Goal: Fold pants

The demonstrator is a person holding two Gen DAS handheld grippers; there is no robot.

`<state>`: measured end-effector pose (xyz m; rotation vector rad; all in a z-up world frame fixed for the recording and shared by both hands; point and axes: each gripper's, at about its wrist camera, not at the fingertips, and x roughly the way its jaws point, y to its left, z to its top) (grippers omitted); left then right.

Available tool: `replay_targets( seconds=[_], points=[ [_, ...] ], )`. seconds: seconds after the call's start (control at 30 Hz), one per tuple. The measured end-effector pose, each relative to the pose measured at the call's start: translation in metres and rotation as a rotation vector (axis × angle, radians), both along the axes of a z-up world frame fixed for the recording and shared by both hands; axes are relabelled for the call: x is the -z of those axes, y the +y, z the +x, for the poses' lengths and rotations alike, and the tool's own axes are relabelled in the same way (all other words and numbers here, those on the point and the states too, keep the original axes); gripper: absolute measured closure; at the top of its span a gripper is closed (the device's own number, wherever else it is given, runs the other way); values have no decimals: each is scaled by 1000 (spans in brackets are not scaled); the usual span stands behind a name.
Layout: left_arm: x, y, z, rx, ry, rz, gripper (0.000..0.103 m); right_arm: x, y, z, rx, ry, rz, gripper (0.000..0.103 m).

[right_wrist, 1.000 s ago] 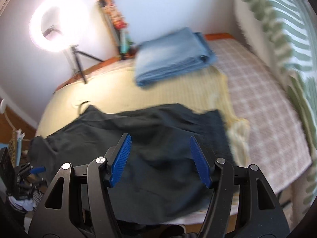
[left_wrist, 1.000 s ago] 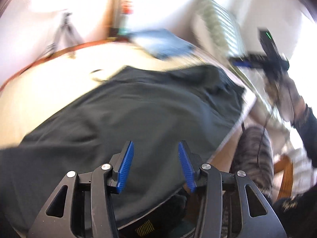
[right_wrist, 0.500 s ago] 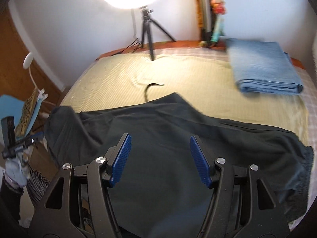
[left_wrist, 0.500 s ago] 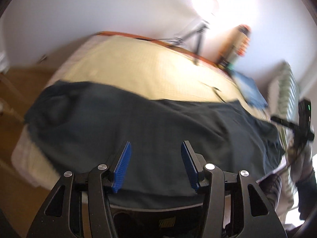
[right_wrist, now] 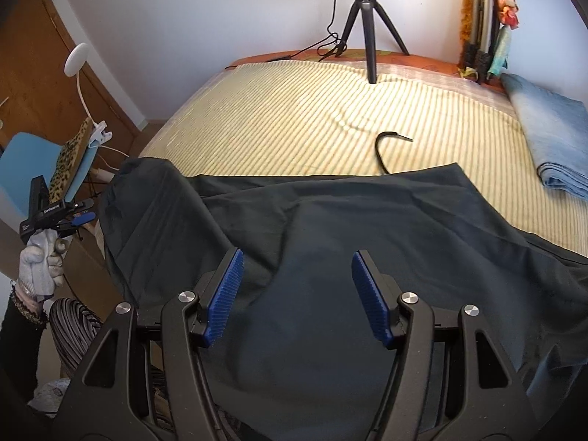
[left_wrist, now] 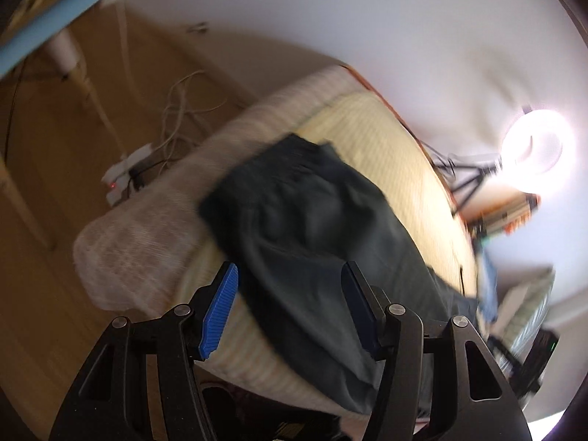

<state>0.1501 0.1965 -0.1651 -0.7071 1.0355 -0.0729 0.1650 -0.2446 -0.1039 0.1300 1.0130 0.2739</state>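
1. Left wrist view: swung away from the middle of the dark pants (left_wrist: 312, 242) toward their left end, which now sits ahead of the left gripper (left_wrist: 290, 312) near the bed's corner. Jaws have just been opening and stand moderately wide, blue pads clear of the cloth, nothing between them. Picture blurred, so exact folds hard to read.
2. Same view, meaning for the task: looks like lining up on the end of the pants for a first grasp; no fold yet made, cloth lying spread across the striped bedspread (left_wrist: 386, 139).
3. Same view, surroundings: wooden floor (left_wrist: 44, 191) to the left with a power strip and loose cables (left_wrist: 128, 176) beside the bed, well apart from the cloth; ring light (left_wrist: 533, 150) glaring at the far right.
4. Right wrist view: swung from a slanted look at the bed to a squarer one above the near edge of the pants (right_wrist: 330, 228). Right gripper (right_wrist: 296, 297) moderately wide, empty, hovering over the middle of the cloth.
5. Same view, other things: gloved hand (right_wrist: 40, 264) with the other gripper at the far left, beside the pants' left end. Black cord (right_wrist: 386, 147) lying on the bedspread just beyond the far edge of the pants, one end seeming to run under it. Folded jeans (right_wrist: 551, 136) far right, tripod (right_wrist: 367, 25) at the far side, both well apart.
6. Likely snag: the cord could drag along if the far edge is lifted.
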Motion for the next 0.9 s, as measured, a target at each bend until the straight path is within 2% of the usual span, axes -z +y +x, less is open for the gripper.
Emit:
replay_targets(
  seconds=[0.13, 0.27, 0.6, 0.7, 0.9],
  points=[
    [18, 18, 9, -46, 28, -32, 45, -3, 11, 2, -5, 0, -2, 39],
    [30, 29, 17, -60, 21, -52, 45, -4, 18, 2, -7, 5, -3, 39],
    [26, 17, 26, -59, -28, 16, 49, -1, 21, 6, 3, 22, -23, 39],
    [26, 11, 27, -68, -22, 86, 68, 2, 18, 8, 13, 27, -25, 39],
    [26, -3, 30, -53, -35, 216, 83, 4, 15, 10, 25, 31, -19, 39]
  ],
)
